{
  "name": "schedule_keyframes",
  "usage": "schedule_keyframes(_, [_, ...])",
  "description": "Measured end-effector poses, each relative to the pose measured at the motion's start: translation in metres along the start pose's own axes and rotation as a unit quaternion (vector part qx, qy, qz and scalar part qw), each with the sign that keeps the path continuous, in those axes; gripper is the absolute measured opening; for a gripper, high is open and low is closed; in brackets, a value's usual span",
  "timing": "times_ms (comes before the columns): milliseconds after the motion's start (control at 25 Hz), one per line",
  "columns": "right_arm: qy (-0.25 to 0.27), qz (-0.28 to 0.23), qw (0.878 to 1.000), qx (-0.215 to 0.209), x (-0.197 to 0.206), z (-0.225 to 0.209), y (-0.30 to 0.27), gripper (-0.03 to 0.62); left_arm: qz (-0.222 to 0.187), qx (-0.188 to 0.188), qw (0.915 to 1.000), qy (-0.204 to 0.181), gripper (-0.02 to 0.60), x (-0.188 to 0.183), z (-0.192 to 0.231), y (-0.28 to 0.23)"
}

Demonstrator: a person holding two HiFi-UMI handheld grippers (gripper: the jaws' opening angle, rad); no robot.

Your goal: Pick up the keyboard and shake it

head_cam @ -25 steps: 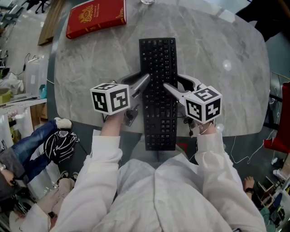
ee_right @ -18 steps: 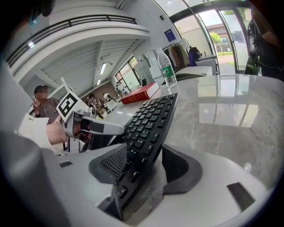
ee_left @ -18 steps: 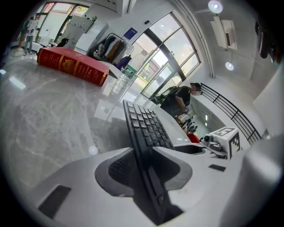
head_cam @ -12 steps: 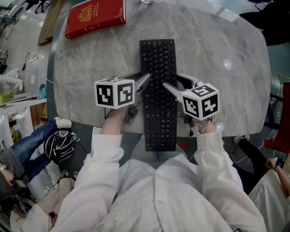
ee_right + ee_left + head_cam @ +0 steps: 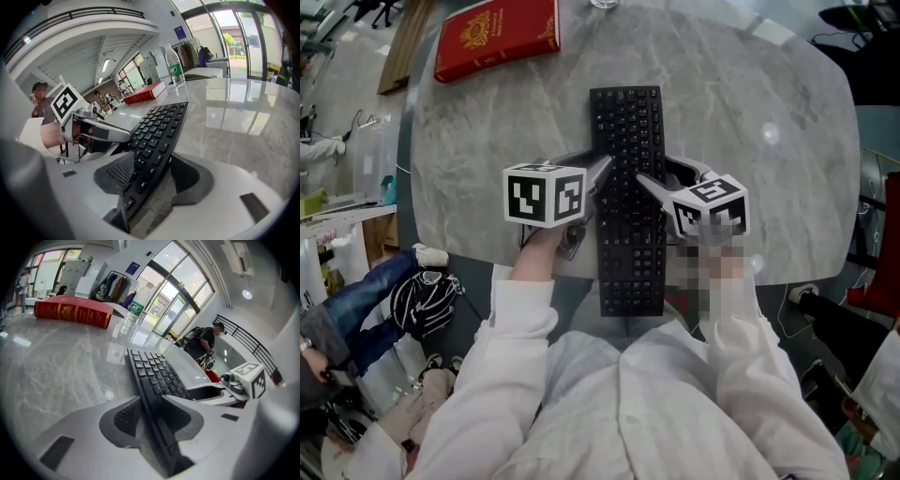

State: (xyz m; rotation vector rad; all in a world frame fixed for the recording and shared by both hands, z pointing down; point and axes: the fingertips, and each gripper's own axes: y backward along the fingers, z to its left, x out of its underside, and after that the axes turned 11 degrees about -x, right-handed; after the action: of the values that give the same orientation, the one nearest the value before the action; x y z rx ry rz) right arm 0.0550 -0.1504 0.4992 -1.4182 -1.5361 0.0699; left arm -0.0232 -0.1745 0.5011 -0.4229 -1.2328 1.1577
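Hall with tall glazed doors (image 5: 178, 301) and a railed upper gallery (image 5: 93, 16) shows only in the two gripper views. The head view gives just the grey marble table (image 5: 769, 187) from above and the cluttered floor round it.

The black keyboard (image 5: 628, 131) lies lengthwise on the table in front of the person, its near end reaching past the table's edge. A red book (image 5: 497, 37) lies at the far left, well apart from it. The gripper views add a clear water bottle (image 5: 172, 65) standing beyond the book; the head view cuts it off at the top edge.

The left gripper (image 5: 598, 172) comes in at the keyboard's left side and the right gripper (image 5: 645, 180) at its right side, opposite each other about midway along. The left jaws have just been opening and stand apart round the keyboard's left edge, close on both sides. The right jaws also stand apart round the other edge: one pad lies over the keys, and bare marble shows between the keyboard and the other jaw.

Against a second ago, the left marker cube (image 5: 546, 194) has turned to show its faces more squarely; the keyboard lies much as it did.
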Motion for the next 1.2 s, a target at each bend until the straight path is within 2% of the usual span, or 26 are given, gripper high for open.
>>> schedule_keyframes(240, [0.000, 0.002, 1.000, 0.007, -0.001, -0.001, 0.002, 0.233, -0.015, -0.007, 0.9993, -0.032, 0.133, 0.000, -0.005, 0.000])
schedule_keyframes(560, [0.019, -0.008, 0.999, 0.028, -0.005, 0.000, 0.008, 0.235, -0.028, -0.015, 0.9991, -0.030, 0.131, 0.000, -0.003, 0.004])
schedule_keyframes(720, [0.034, -0.020, 0.999, 0.021, -0.013, 0.008, 0.017, 0.233, -0.038, -0.005, 0.9989, -0.026, 0.130, -0.007, -0.009, 0.015])
schedule_keyframes(840, [0.046, -0.034, 0.998, 0.016, -0.024, 0.014, 0.025, 0.233, -0.058, -0.012, 0.9977, -0.034, 0.130, -0.020, -0.012, 0.025])
schedule_keyframes(1040, [0.056, -0.058, 0.997, -0.004, -0.042, 0.037, 0.043, 0.233, -0.070, -0.001, 0.9965, -0.047, 0.128, -0.020, -0.023, 0.046])
schedule_keyframes(1200, [0.082, -0.079, 0.993, -0.012, -0.057, 0.055, 0.062, 0.233, -0.088, 0.002, 0.9953, -0.041, 0.102, -0.024, -0.031, 0.068])
